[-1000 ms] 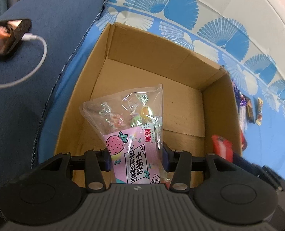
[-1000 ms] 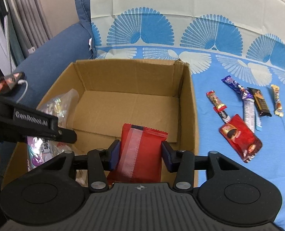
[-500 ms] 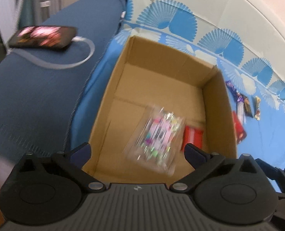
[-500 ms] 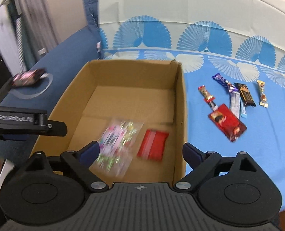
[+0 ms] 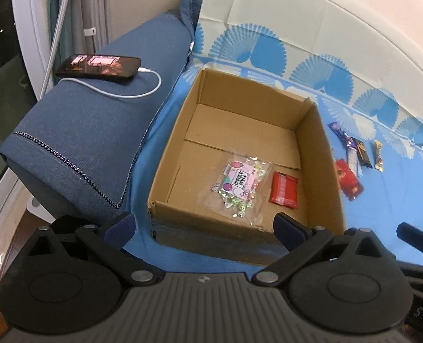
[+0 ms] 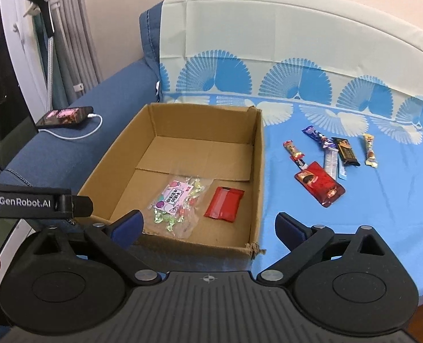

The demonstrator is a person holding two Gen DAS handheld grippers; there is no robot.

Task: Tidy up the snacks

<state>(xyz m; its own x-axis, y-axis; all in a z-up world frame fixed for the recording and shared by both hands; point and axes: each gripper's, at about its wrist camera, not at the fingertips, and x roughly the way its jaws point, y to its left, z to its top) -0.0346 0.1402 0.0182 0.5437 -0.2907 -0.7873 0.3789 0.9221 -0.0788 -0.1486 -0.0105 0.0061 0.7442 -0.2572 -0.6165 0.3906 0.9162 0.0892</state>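
Both grippers up high over the near edge of the open brown cardboard box (image 5: 320,143), which sits on the blue fan-print sheet (image 6: 354,214). Left gripper (image 5: 204,230): fingers (image 5: 117,228) spread wide, released, nothing between them. Right gripper (image 6: 208,227): same, fingers (image 6: 290,227) splayed apart, empty.

Inside the box, on the floor near the front wall: clear candy bag w/ pink label (image 5: 241,184) lying flat, and just beside it, to its right, the red foil snack packet (image 5: 283,190), also flat. The two don't touch. Both lie well below and ahead of the fingers, roughly between the tips in the right wrist view.

Outside the box, right side, on the sheet: a loose cluster of wrapped bars & sticks (image 6: 330,148) plus a bigger red wrapped snack (image 6: 320,184), well apart from either gripper.

Left of box: dark blue sofa arm (image 5: 91,125) w/ black phone (image 5: 97,65) on a white charging cable (image 5: 125,93).
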